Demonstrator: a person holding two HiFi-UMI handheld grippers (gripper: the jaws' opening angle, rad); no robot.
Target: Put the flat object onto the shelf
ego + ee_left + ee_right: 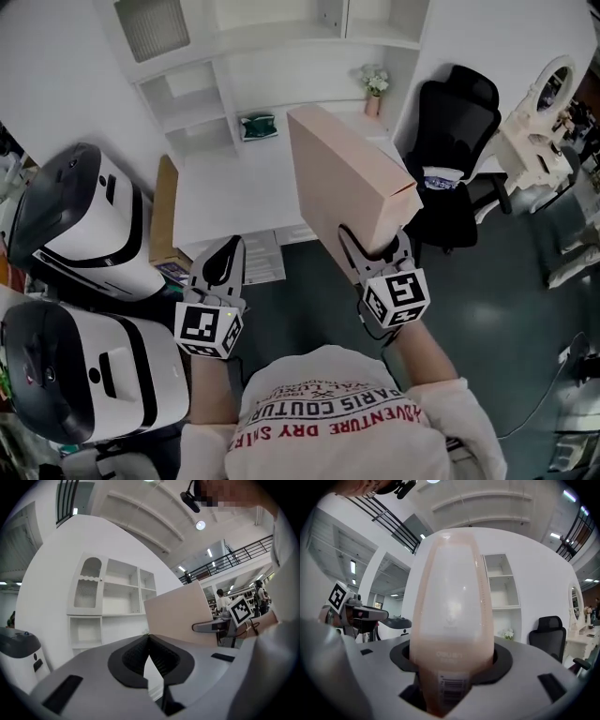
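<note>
A flat pale-pink file box (pixel 349 178) stands on edge in the air, tilted away over the white desk (pixel 220 192). My right gripper (pixel 375 246) is shut on its near lower end; in the right gripper view the box (pixel 452 616) fills the gap between the jaws, barcode end towards the camera. My left gripper (pixel 220 265) hovers to the left, empty, its jaws shut with the tips touching (pixel 149 636). The left gripper view shows the box (pixel 180 616) to its right. The white shelf unit (pixel 202 80) rises behind the desk.
Two white and black machines (pixel 84 220) (pixel 80 370) stand at the left. A black office chair (pixel 455 159) sits right of the desk. A flower vase (pixel 374 89) and a green item (pixel 258 125) rest at the desk's back. Papers (pixel 267 258) lie at its front edge.
</note>
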